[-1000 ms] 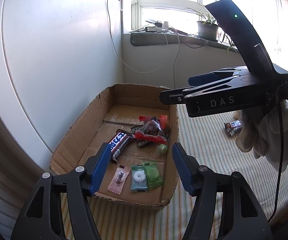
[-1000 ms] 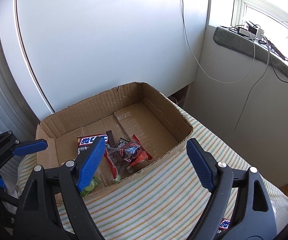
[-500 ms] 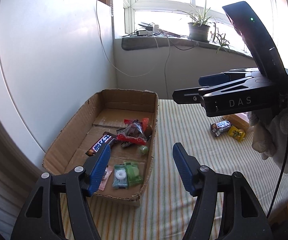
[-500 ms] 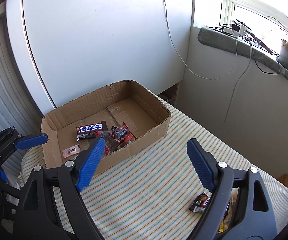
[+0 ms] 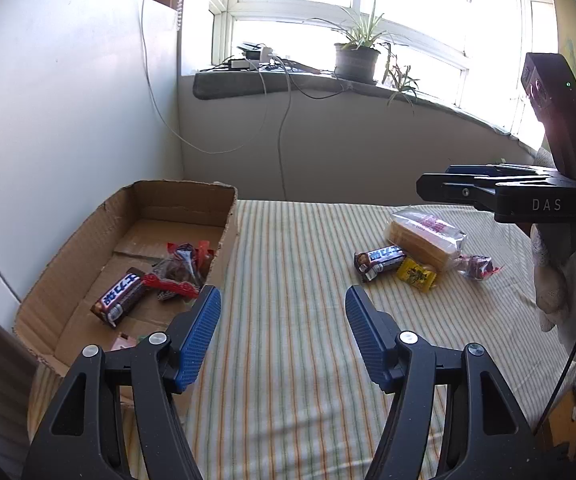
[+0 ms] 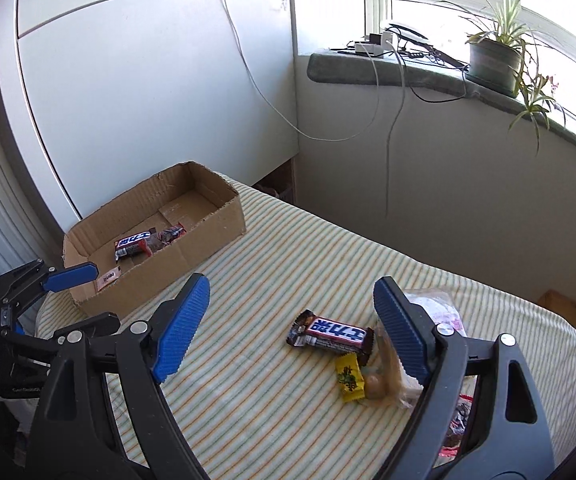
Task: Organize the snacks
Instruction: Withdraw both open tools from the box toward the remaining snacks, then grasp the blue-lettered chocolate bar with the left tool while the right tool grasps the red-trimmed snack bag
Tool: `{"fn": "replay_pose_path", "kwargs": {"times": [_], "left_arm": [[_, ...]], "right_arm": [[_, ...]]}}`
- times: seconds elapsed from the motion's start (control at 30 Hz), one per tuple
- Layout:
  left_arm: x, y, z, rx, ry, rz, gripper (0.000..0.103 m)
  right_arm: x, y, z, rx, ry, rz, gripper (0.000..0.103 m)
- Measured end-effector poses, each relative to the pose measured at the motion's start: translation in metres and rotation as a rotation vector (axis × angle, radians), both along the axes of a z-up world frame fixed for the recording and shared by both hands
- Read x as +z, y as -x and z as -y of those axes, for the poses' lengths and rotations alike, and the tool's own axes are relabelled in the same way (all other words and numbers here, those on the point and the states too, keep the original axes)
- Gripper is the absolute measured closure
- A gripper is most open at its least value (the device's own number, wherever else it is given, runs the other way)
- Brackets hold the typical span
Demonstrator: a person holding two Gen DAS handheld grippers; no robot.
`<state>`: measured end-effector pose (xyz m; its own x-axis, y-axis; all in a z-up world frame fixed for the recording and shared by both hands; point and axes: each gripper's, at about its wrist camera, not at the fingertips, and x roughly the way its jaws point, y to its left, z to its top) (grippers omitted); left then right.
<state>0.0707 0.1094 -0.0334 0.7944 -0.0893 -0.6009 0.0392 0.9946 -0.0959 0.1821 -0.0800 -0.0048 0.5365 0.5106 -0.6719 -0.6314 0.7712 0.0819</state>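
- The left tool [image 5: 282, 334] hangs with its jaws wide and nothing between them, over the striped worktop [image 5: 288, 264].
- The right tool [image 6: 292, 322] is likewise wide and empty, above a chocolate bar [image 6: 332, 334].
- Beside that bar lie a yellow candy [image 6: 350, 376] and a bagged bread [image 5: 426, 238].
- The cardboard box [image 6: 208, 236] at the worktop's left end holds 1 more bar [image 5: 122, 296] among other wrapped snacks.
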Motion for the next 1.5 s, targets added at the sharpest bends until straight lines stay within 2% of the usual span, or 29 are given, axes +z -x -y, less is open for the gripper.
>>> {"fn": "replay_pose_path", "kwargs": {"times": [0.13, 0.23, 0.37, 0.67, 0.93, 1.23, 1.43, 1.5], "left_arm": [[-0.006, -0.011, 0.018, -0.047, 0.019, -0.020, 0.046], [-0.011, -0.020, 0.030, -0.083, 0.025, -0.039, 0.057], [-0.015, -0.032, 0.045, -0.120, 0.033, -0.057, 0.060], [-0.023, -0.061, 0.074, -0.189, 0.014, -0.101, 0.061], [-0.034, -0.090, 0.097, -0.253, -0.017, -0.145, 0.061], [-0.050, -0.138, 0.112, -0.323, -0.067, -0.197, 0.061], [-0.061, -0.151, 0.107, -0.363, 0.000, -0.245, 0.061], [-0.063, -0.147, 0.111, -0.379, -0.012, -0.256, 0.061]], "right_arm": [[-0.004, -0.001, 0.037, -0.063, -0.006, -0.007, 0.017], [-0.011, -0.002, 0.066, -0.108, -0.014, -0.027, 0.017], [-0.025, -0.004, 0.100, -0.166, 0.000, -0.057, 0.023], [-0.059, -0.016, 0.161, -0.273, -0.005, -0.163, 0.023], [-0.075, -0.029, 0.160, -0.243, -0.024, -0.227, 0.023], [-0.093, -0.035, 0.151, -0.222, -0.010, -0.257, 0.023], [-0.101, -0.038, 0.156, -0.227, -0.008, -0.274, 0.023], [-0.102, -0.038, 0.158, -0.228, -0.006, -0.278, 0.023]]}}
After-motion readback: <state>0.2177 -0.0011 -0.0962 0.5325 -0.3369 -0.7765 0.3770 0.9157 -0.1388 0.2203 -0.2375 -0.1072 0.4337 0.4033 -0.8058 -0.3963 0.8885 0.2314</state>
